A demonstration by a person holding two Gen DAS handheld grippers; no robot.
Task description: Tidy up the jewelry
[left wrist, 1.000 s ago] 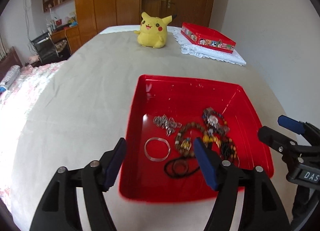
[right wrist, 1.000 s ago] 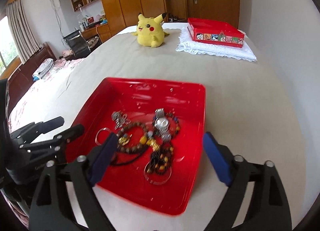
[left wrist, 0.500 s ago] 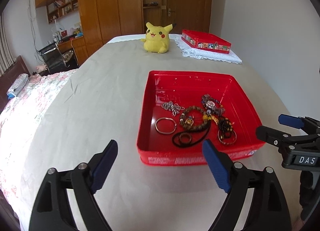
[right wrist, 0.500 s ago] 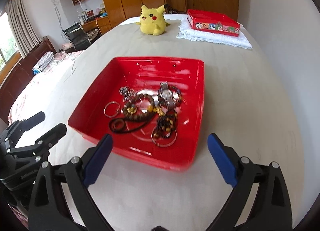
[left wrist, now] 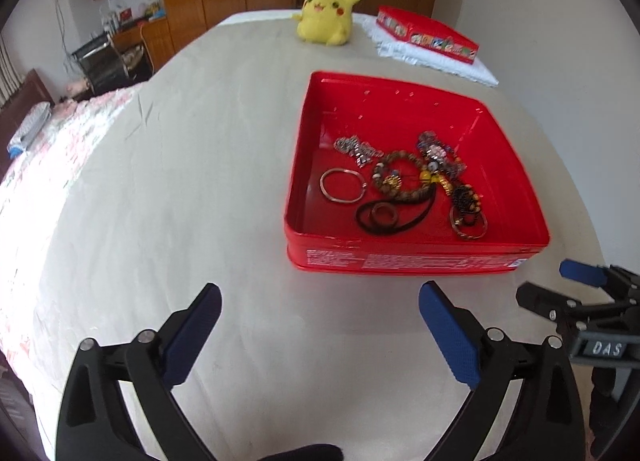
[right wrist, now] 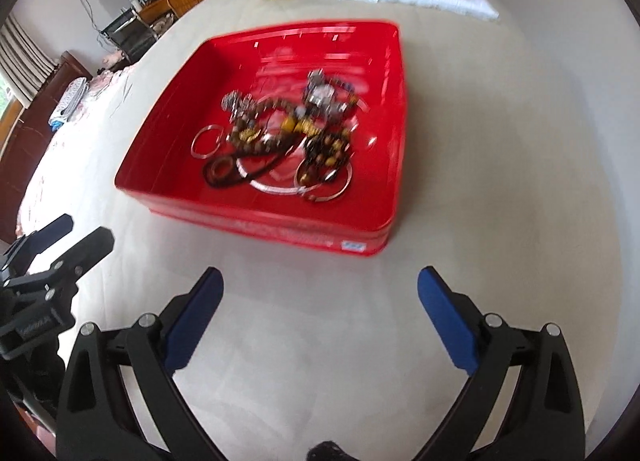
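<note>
- Clearly, "DAS" reads on the right tool (left wrist: 576,283), seen beside the left one; the red tin's (left wrist: 400,261) side print is too small to read.
- Left tool (left wrist: 320,297) tilts down over the bed (left wrist: 180,181), still spreading, nothing between its pads.
- Right tool (right wrist: 320,285) stands wide, empty.
- Jewelry (right wrist: 280,133) lies tangled inside the tin.
</note>
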